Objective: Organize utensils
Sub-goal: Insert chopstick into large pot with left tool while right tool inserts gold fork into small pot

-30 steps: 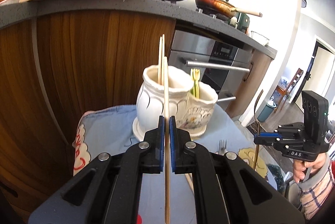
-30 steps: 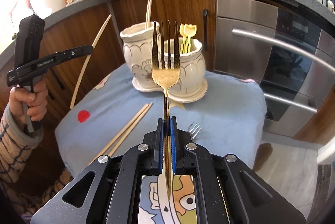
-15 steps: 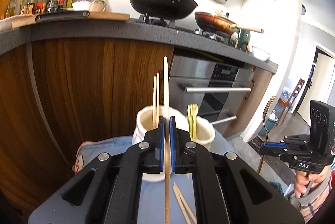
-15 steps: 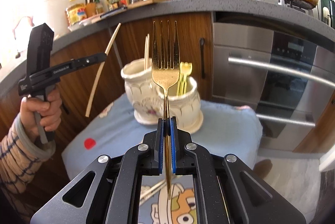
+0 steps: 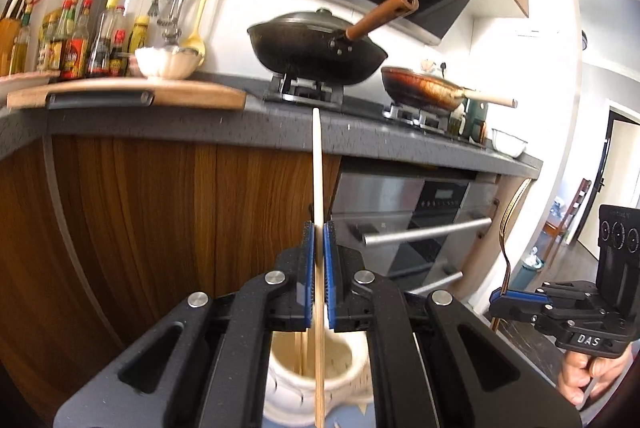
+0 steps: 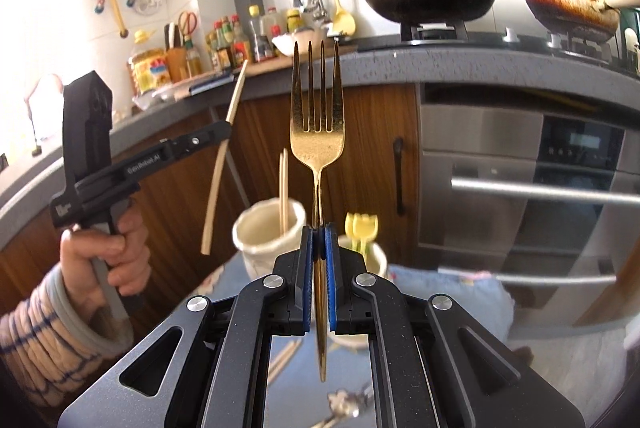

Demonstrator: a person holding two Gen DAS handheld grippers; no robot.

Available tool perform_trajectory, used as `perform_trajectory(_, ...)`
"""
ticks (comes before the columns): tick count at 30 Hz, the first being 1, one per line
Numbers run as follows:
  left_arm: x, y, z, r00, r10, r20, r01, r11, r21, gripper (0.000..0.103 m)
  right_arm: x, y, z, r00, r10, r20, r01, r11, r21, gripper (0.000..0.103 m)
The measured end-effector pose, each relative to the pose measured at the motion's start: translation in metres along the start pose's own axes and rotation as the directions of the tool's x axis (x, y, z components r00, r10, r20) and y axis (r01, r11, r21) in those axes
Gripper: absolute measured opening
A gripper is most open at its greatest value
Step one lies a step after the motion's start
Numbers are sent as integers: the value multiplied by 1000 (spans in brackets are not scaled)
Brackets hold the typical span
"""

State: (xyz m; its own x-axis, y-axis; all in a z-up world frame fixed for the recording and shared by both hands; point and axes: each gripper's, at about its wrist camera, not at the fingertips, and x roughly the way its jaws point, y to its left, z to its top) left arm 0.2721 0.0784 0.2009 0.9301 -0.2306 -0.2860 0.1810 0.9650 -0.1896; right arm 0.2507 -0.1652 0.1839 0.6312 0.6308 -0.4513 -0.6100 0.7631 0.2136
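My left gripper [image 5: 319, 228] is shut on a pale wooden chopstick [image 5: 317, 164] that stands upright between its blue pads. Right below it is the white ceramic holder [image 5: 312, 384], with two chopsticks inside. My right gripper [image 6: 319, 228] is shut on a gold fork [image 6: 317, 132], tines up. Beyond it stand the white holder [image 6: 266, 240] with two chopsticks and a second cup [image 6: 376, 256] with yellow utensils [image 6: 362, 228]. In the right wrist view the left gripper [image 6: 226, 126] carries its chopstick [image 6: 224, 164] at the left; in the left wrist view the right gripper [image 5: 496, 302] with its fork [image 5: 508, 224] is at the right.
A dark countertop [image 5: 260, 124] with a wok [image 5: 316, 48], a pan [image 5: 424, 88], a cutting board [image 5: 128, 94] and bottles runs behind. Wooden cabinets and a steel oven [image 6: 520, 188] face me. A blue cloth [image 6: 460, 292] covers the table, with loose chopsticks [image 6: 282, 360] and a silver fork [image 6: 348, 408] on it.
Both grippers have risen and tilted upward with their utensils. The holders have slid down in both views, and more of the counter and stove shows.
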Motion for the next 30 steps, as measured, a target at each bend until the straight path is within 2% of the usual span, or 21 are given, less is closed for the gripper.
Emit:
perform_trajectory(6,20,-4,10,999,21,45,-21,1000,6,4,13,-5,23,998,18,53,-19,1000,19,7)
perform_trajectory(12,37,3,3,996,49,80,-48,999,-13,4,33,-12,32,997,10,73,-12,999,35,7)
perform_trajectory(21,49,17,-12,995,70,72,-67,997,-38,4,51,-24,32,995,-12,102,6,998,66,7)
perform_trajectory(30,43,9,-50,995,91,38,-91,996,-1,4,80,-26,11,996,-67,57,64,997,54,7)
